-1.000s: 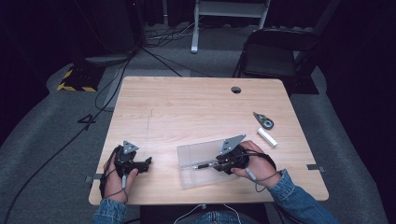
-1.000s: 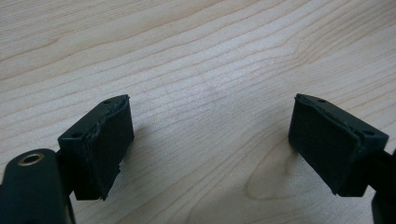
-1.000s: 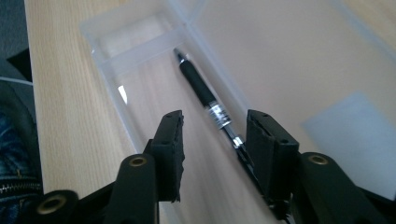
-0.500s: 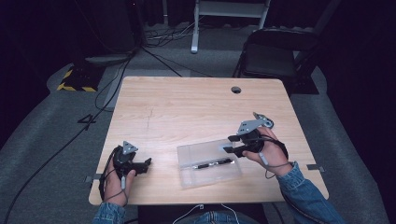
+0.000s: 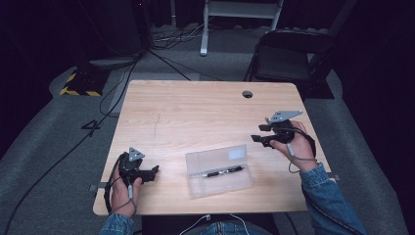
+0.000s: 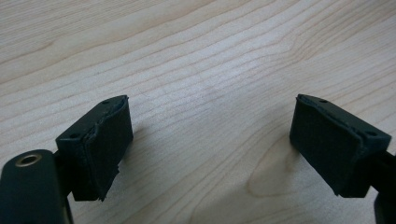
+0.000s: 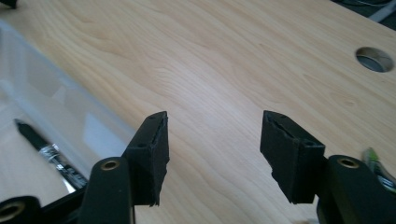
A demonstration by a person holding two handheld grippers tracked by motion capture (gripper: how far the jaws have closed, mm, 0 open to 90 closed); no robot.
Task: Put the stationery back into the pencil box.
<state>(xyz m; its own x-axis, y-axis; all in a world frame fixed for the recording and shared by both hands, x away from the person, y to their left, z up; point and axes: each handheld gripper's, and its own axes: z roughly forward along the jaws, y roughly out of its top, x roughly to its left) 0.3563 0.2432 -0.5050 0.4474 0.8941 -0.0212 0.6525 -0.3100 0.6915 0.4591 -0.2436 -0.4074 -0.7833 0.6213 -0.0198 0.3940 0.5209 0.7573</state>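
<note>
The right claw (image 5: 260, 133) sits right of centre in the high view, above and to the right of the clear plastic box (image 5: 219, 169). A second ago it was down at the box's right end, with the pen near its tips; half a second ago it was already partway up and to the right. The pen (image 5: 224, 172) now lies inside the box, along its length, in the lower middle of that view, and nothing touches it. In the right gripper view the box wall (image 7: 56, 107) and the pen's dark barrel (image 7: 49, 154) show at the lower left, and the claw (image 7: 212, 156) is spread with only bare wood between its pads; its jaws have just been opening. A small green thing (image 7: 379, 169) peeks past the right jaw at the lower right edge; I cannot tell what it is.

The left claw (image 5: 155, 171) rests at the lower left of the tabletop (image 5: 195, 112) in the high view, in the same spot as a second ago. In the left gripper view it (image 6: 210, 144) is spread wide over bare wood and pinches nothing.

My reading is that the pen's placement is done and the right hand is heading for the next item. In the earlier frames two small things lay on the right side of the tabletop, about where the hand is now, so one of them is probably the target.
</note>
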